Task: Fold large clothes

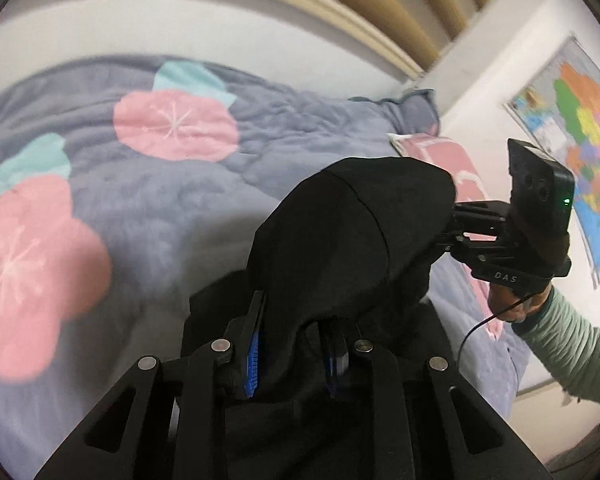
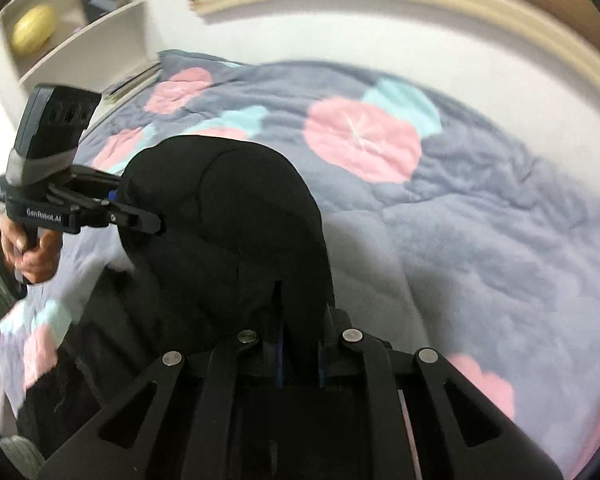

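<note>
A large black garment [image 1: 352,232] is held up above the bed and bulges between the two grippers. My left gripper [image 1: 296,344] is shut on its edge, blue pads pinching the cloth. My right gripper [image 2: 300,344] is shut on another part of the same black garment [image 2: 228,216]. In the left wrist view the right gripper [image 1: 452,224] grips the cloth from the right. In the right wrist view the left gripper [image 2: 140,208] grips it from the left. The rest of the garment hangs down below the fingers.
A grey-blue quilt [image 1: 148,208] with pink and teal flowers covers the bed [image 2: 480,232]. A wooden headboard [image 1: 360,12] runs behind. A wall map [image 1: 580,152] hangs at right. White shelves [image 2: 72,32] with a yellow ball stand at left.
</note>
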Tool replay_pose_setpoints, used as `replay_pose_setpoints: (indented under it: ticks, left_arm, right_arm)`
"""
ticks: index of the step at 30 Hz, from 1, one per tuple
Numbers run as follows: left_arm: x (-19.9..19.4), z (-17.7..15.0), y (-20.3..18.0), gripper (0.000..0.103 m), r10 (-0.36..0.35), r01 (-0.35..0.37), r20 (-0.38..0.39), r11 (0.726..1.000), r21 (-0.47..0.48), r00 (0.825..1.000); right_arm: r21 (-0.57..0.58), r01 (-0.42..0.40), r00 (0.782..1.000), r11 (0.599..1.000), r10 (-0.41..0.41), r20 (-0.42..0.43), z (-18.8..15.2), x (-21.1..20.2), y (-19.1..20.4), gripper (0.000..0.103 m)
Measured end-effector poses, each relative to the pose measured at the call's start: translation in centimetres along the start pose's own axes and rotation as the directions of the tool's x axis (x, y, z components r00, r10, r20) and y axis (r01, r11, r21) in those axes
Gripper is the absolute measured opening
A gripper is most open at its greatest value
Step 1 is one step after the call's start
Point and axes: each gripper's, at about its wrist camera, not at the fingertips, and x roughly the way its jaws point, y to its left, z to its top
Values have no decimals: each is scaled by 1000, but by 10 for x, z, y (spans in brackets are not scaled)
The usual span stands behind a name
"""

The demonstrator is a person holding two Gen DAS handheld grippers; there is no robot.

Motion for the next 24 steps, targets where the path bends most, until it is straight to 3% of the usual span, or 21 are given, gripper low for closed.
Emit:
replay_pose_setpoints:
  ticks: [7,12,16,19,24]
  left_arm:
    - [-71,-87,-87,24,36,-37,21,998,54,999]
    - [-92,-166,-135,24,56,-54,-29,996,70,998]
    - [-78,-230,-145,24,86,-85,-106,996,14,991]
    - [-59,-273,-137,24,99,-111,-140,990,-84,985]
    - [-53,-316,-124,24,100,-136,-171,968,-212,980]
  right_arm:
    - [-58,65,998,996,-64,25,-72,-88,85,13]
    - [-79,92,996,993,-91,16,-142,-124,145,13]
    - [-46,86,995,995,-88,-37,-192,-121,175,13]
    - [-1,107,990,994,-107,-93,-231,-102,194,17]
    - [123,89,976,988,-62,-208,-273,-79,192,18]
